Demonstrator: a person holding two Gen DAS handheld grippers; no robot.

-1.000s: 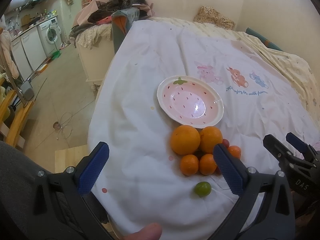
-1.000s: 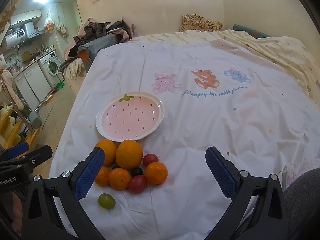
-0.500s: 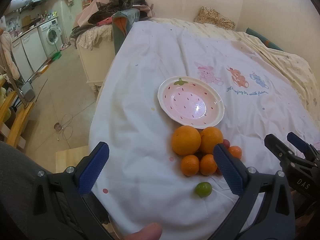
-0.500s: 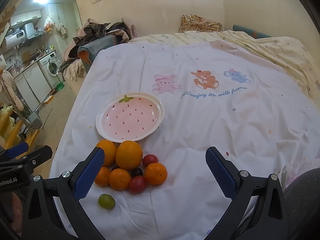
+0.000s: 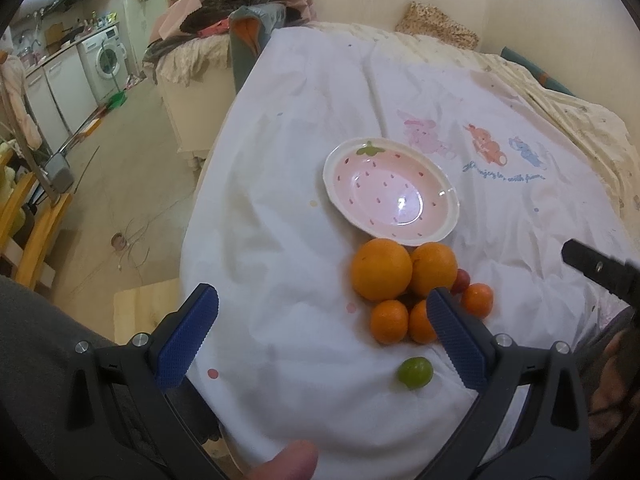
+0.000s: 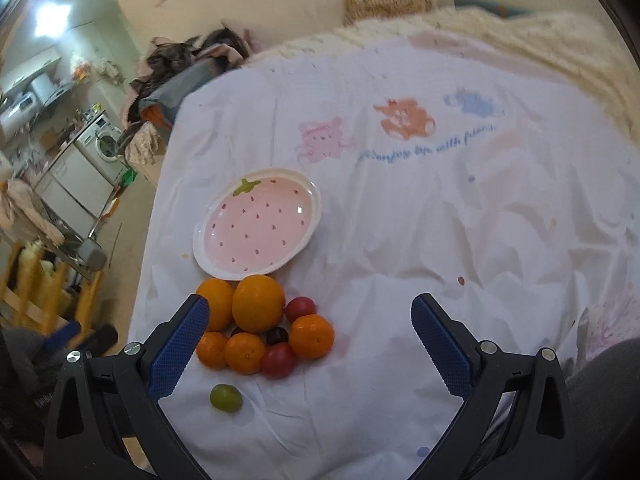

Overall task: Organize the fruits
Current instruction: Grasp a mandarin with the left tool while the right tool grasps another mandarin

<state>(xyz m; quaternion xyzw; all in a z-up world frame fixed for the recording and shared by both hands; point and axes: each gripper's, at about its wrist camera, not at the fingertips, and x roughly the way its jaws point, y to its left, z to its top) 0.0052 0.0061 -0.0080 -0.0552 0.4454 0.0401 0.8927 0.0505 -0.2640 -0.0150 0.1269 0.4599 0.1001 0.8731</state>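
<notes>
Two hand-held grippers, left [image 5: 322, 328] and right [image 6: 310, 338], hover spread and empty; start with the green fruit [image 6: 225, 398], lone at 6 o'clock, lifting toward the strawberry plate [image 6: 208, 220] at 12.

Lying on a bed under a white sheet [image 5: 280, 208]: strawberry-patterned plate [image 5: 448, 192], touching two big oranges [image 6: 258, 303]; smaller oranges and red fruits clustering just beside; green fruit [image 5: 415, 373] sitting slightly apart.

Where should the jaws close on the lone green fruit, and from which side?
Take the green fruit across its middle, coming from above. It is small, round and lies apart from the orange pile on the white sheet, so both flanks look free.
</notes>
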